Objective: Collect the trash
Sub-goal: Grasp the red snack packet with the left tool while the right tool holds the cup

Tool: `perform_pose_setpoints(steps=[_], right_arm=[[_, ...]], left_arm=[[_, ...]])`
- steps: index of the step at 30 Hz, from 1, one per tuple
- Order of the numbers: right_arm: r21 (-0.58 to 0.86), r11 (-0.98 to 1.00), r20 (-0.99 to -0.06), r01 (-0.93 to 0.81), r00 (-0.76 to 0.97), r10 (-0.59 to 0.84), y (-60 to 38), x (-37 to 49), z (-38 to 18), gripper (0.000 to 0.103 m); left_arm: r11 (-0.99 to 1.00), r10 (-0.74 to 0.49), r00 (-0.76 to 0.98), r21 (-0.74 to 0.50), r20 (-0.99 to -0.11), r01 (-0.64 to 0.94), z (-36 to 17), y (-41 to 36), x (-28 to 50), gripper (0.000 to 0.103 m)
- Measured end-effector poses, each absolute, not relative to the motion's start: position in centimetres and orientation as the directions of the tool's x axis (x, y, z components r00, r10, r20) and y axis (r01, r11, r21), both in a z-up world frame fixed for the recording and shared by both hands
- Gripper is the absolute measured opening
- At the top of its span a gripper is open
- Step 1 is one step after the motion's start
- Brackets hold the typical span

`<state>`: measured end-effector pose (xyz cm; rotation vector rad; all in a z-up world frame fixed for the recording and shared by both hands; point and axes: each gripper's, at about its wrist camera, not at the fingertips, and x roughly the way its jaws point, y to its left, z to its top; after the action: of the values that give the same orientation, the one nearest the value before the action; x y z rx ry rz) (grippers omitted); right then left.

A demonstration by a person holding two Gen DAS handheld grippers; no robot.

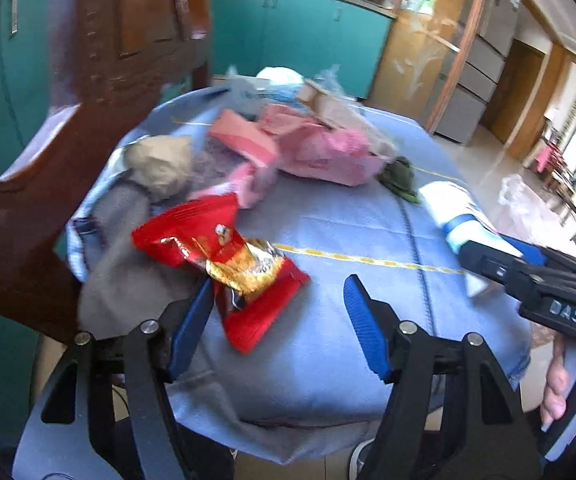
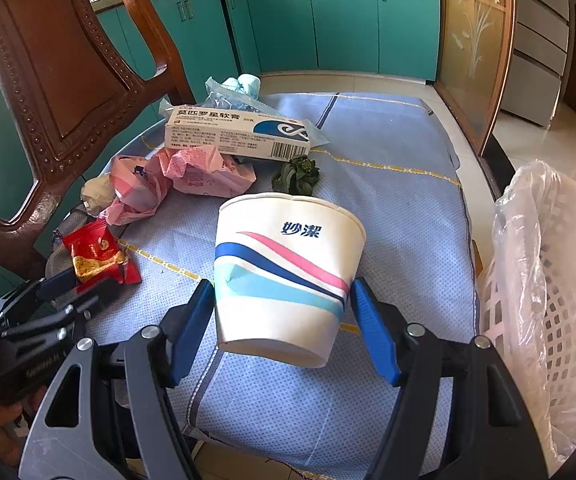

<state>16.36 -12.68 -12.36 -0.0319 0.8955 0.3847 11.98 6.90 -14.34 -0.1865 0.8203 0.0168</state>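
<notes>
Gripping an empty paper cup (image 2: 288,276), right gripper (image 2: 284,330) beside lined basket (image 2: 559,300).

Paper cup (image 2: 288,276), white with blue, pink and turquoise swooshes and blue lettering, was tilted rim-away between the right gripper's fingers (image 2: 192,328), both pads against its sides. Red and gold snack wrapper (image 1: 228,260), torn open and crumpled, lay flat just past the left gripper's fingers (image 1: 190,328), its near edge touching the left pad, nothing pressed. Further beyond the fingertips sat pink crumpled packaging (image 2: 192,176), a white ointment box (image 2: 240,136) lying lengthwise, a wilted green vegetable scrap (image 2: 295,176), a beige paper wad (image 1: 160,164) and a clear bluish wrapper (image 2: 228,96).
</notes>
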Motion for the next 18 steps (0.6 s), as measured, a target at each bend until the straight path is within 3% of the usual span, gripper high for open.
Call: perform_pose_setpoints(steps=[8,14,18], right_arm=[[0.131,0.935,-0.771,-0.331,0.559,0.306,-12.8,16.5,-12.6,0.069],[0.131,0.934,-0.771,-0.332,0.558,0.306,-12.8,16.5,-12.6,0.069],[0.131,0.935,-0.771,-0.329,0.56,0.305,-12.8,16.5,-12.6,0.07]], left_arm=[[0.982,-0.102,0.685,-0.181,-0.721,-0.044,-14.0,6.2,11.5,0.075],[0.987,-0.087,0.702,-0.155,-0.706,-0.033,-13.6,5.6,11.1,0.084],[0.991,-0.062,0.71,-0.131,-0.701,-0.042,-13.4,5.5,11.0,0.084]])
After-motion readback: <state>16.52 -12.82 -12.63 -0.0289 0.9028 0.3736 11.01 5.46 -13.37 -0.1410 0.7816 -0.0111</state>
